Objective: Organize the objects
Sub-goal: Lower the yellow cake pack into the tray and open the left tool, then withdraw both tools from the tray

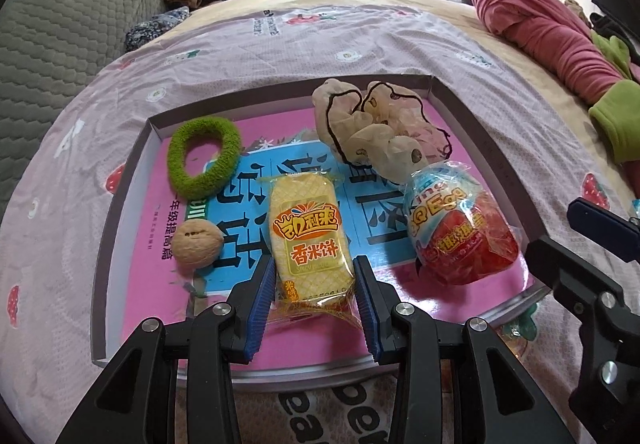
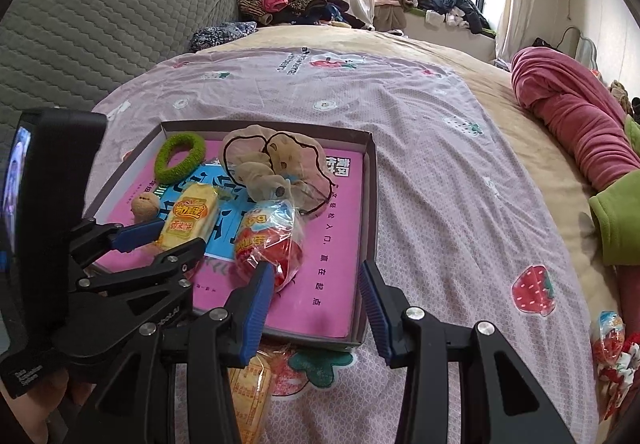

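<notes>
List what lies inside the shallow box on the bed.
Shallow box: green hair ring, walnut, rice cracker pack, beige scrunchie, wrapped egg toy, all on a pink book, mostly covered.

Yellow rice-cracker packet (image 1: 310,240): "香米饼".
Pink-and-blue printed sheet (image 2: 328,264) lining the shallow grey box: "赢在起点"; in left view, "年级提高篇".
Pink floral bedsheet (image 1: 272,28): print illegible.

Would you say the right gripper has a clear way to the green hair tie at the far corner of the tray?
Probably not directly. The green hair tie lies at the tray's far left corner, and the wrapped toy egg, the rice cracker packet and the left gripper lie between it and the right gripper.
</notes>
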{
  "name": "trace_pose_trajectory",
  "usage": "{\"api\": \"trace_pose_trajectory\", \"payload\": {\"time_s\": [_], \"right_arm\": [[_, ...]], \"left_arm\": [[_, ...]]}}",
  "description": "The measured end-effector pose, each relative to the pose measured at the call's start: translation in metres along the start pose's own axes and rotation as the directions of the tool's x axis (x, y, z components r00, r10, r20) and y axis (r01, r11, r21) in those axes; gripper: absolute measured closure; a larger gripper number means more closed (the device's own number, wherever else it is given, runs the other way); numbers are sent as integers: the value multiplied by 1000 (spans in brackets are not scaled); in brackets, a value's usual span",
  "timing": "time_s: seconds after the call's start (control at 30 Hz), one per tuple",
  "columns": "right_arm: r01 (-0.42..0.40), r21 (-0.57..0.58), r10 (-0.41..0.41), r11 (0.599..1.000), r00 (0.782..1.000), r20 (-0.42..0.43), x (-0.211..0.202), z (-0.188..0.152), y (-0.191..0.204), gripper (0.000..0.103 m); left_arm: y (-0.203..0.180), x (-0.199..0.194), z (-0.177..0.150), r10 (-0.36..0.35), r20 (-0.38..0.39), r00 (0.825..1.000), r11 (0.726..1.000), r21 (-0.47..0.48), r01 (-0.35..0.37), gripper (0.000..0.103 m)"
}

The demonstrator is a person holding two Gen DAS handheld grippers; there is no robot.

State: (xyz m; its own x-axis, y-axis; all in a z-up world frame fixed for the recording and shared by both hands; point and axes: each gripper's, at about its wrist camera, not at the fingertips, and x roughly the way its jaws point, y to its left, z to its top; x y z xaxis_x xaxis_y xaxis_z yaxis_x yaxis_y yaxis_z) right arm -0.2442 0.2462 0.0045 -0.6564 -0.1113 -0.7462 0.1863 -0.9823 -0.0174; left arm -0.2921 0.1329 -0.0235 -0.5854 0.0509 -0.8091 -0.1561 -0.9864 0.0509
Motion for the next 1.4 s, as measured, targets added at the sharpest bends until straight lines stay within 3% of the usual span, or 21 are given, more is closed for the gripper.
{"api": "trace_pose_trajectory", "payload": {"time_s": [0.5, 0.7, 0.77, 0.8, 1.0, 1.1, 1.4], "right_arm": [[4, 14, -4, 1000, 1000, 5, 2, -1, -2, 58], [7, 22, -7, 1000, 1000, 3, 3, -2, -4, 58], [4, 25, -4, 1000, 1000, 3, 3, -2, -5, 58], [3, 27, -3, 1000, 1000, 3, 2, -2, -5, 58], [4, 29, -4, 1000, 1000, 3, -4, -2, -5, 58], [3, 36, -3, 999, 1000, 6, -11, -3, -5, 52], [18, 47, -20, 999, 999, 31, -41, -4, -5, 31]], "left_arm": [[3, 9, 2, 19, -2, 1000, 1000, -14, -19, 60], [8, 9, 0, 24, -7, 1000, 999, -29, -24, 52], [10, 7, -1, 29, -6, 1000, 999, -29, -29, 39], [11, 6, -2, 31, -2, 1000, 999, -31, -31, 37], [17, -10, -4, 36, 10, 999, 999, -32, -36, 36], [21, -18, -5, 36, 12, 999, 999, -38, -36, 28], [32, -51, -13, 54, 34, 998, 997, -51, -52, 26]]}}
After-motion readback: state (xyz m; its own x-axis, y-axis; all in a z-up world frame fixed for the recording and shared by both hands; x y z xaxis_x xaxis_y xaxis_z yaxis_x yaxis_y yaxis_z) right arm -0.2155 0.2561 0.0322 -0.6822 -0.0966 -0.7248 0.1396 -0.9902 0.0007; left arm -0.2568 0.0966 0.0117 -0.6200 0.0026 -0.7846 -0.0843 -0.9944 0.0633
